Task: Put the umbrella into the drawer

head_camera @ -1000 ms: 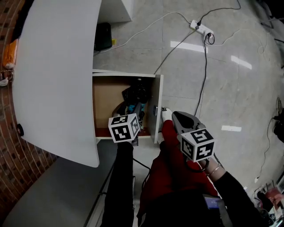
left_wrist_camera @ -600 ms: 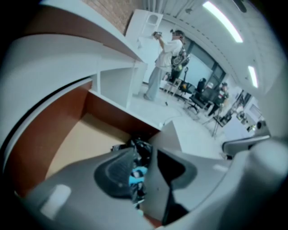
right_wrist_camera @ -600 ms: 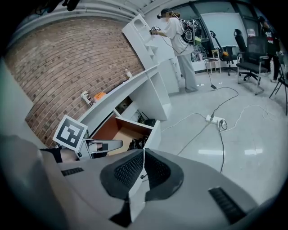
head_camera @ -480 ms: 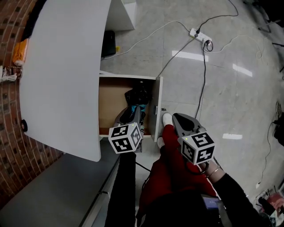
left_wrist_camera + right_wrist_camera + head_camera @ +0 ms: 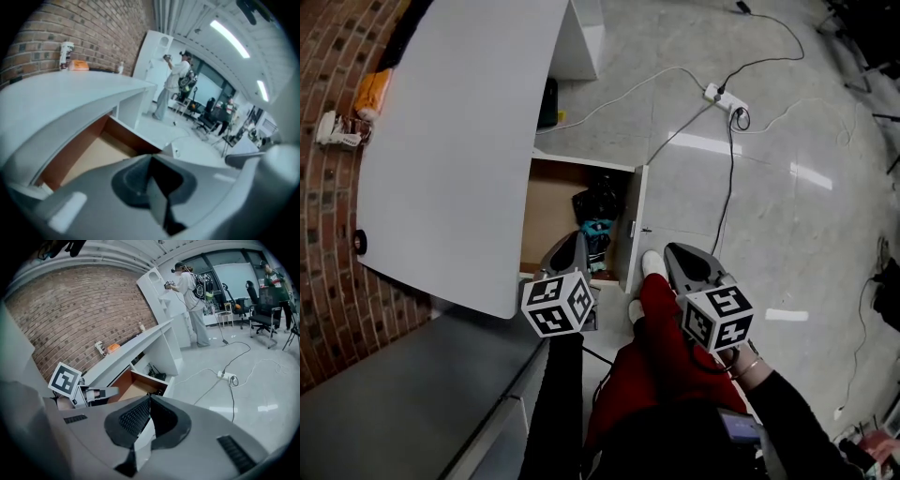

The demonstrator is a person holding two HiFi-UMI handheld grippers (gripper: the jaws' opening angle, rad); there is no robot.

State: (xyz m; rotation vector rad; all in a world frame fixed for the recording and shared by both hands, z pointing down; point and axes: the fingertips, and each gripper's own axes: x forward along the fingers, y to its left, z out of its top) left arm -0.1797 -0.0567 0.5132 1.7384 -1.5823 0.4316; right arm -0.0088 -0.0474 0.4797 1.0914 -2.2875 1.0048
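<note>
The drawer (image 5: 623, 234) under the white desk stands pulled out, its brown bottom showing (image 5: 89, 157). The folded umbrella (image 5: 597, 212), black with a teal part, lies inside it near the front panel. My left gripper (image 5: 573, 242) hangs above the drawer's near edge, clear of the umbrella; its jaws meet (image 5: 151, 158) with nothing between them. My right gripper (image 5: 677, 253) is to the right of the drawer front, over the floor, its ribbed pads (image 5: 140, 416) closed together and empty. The right gripper view also catches the left gripper (image 5: 104, 392) and the drawer (image 5: 133, 386).
A white desk top (image 5: 459, 150) overhangs the drawer on the left, against a brick wall. The person's red trouser leg and white shoe (image 5: 652, 266) stand between the grippers. A power strip (image 5: 727, 96) with cables lies on the tiled floor. People stand far back (image 5: 190, 291).
The left gripper has lifted out of the drawer and its jaws have closed on nothing. Both grippers have risen. The umbrella stays in the drawer.
</note>
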